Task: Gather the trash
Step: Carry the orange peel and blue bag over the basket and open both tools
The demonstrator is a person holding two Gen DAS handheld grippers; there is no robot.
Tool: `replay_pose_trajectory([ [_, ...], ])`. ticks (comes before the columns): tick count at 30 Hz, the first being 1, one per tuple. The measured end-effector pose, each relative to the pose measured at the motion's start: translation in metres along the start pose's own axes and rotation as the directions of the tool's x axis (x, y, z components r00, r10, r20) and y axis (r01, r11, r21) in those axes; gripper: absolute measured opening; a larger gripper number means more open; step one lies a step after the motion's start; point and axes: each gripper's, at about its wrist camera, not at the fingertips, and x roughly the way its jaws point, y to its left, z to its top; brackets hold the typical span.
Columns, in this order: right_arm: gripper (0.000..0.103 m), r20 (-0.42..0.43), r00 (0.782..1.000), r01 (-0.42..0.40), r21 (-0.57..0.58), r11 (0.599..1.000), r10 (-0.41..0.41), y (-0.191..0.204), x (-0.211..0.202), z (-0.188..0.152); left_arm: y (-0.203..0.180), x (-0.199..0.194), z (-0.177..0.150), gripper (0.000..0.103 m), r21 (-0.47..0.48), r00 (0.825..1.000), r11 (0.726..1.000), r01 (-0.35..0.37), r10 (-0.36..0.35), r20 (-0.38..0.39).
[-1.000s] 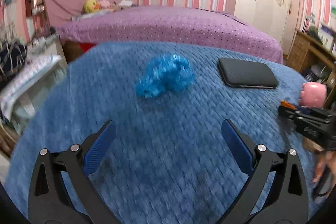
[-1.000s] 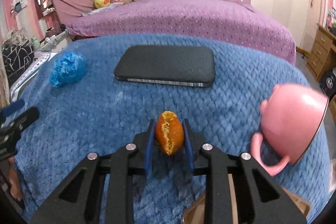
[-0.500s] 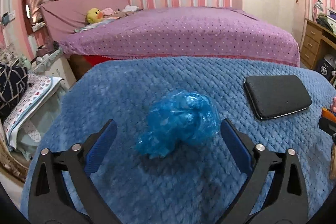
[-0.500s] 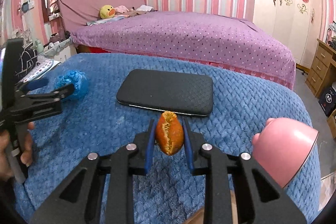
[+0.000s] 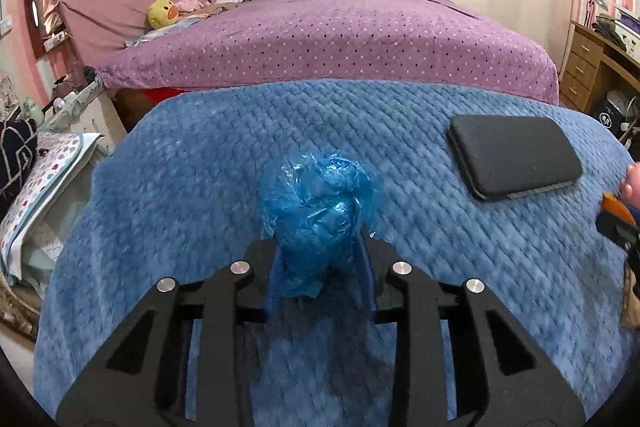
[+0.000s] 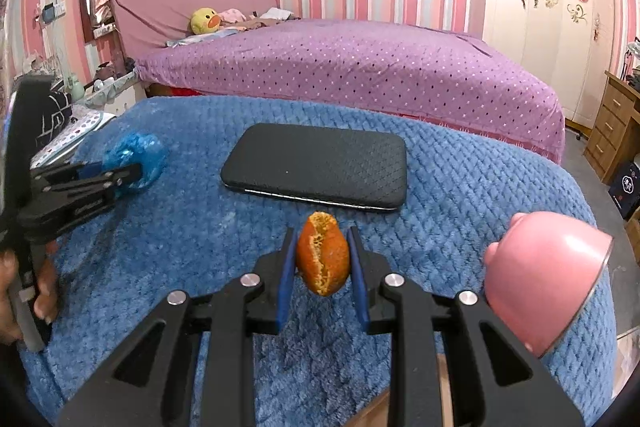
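The left gripper has closed on the crumpled blue plastic bag. Half a second ago its fingers were wide open, one on each side of the bag; now both blue pads press into the lower part of the bag, and the upper part bulges out above them. In the right wrist view the same grip shows from the side, near the left edge of the blue blanket. It is not sure from these pictures whether the bag is already lifted or still touches the blanket.

The right gripper is nearly closed and holds the orange peel between its pads, above the near part of the blanket. This is the same as in the earlier pictures, only the view has shifted a little.

The black phone case lies flat toward the far edge of the blanket, and the pink piggy bank stands at the right edge. Both appear to be normal belongings, not trash, so they should probably stay.

So both visible pieces of trash seem to be held now. The next step is probably to carry them to a bin, but no bin is visible in either view. The thin plastic can slip or tear, so the left grip should stay firm during the move.
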Motion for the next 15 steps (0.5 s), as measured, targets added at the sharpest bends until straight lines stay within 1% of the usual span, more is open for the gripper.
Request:
replay_pose_trajectory([
  [5,0.025,0.025,1.000,-0.016,-0.015,1.000,0.017,0.005,-0.020,-0.002,-0.020,-0.046,-0.020,0.029,0.056,0.999,0.998,0.021,-0.023,0.046],
  [7,0.025,0.040,0.999,-0.026,-0.006,1.000,0.026,0.002,-0.035,-0.004,-0.027,-0.067,-0.026,0.029,0.056,0.997,0.998,0.027,-0.031,0.070],
  [9,0.025,0.057,0.998,-0.032,0.011,0.999,0.032,-0.006,-0.052,-0.007,-0.033,-0.085,-0.031,0.029,0.046,0.995,0.998,0.042,-0.046,0.089],
  [13,0.025,0.093,0.996,-0.018,0.058,0.998,0.013,-0.034,-0.097,-0.021,-0.059,-0.120,-0.042,0.029,0.042,0.989,0.997,0.067,-0.072,0.130],
  [15,0.025,0.104,0.995,0.002,0.075,0.997,-0.010,-0.050,-0.119,-0.030,-0.072,-0.135,-0.048,0.029,0.048,0.985,0.995,0.088,-0.095,0.147],
])
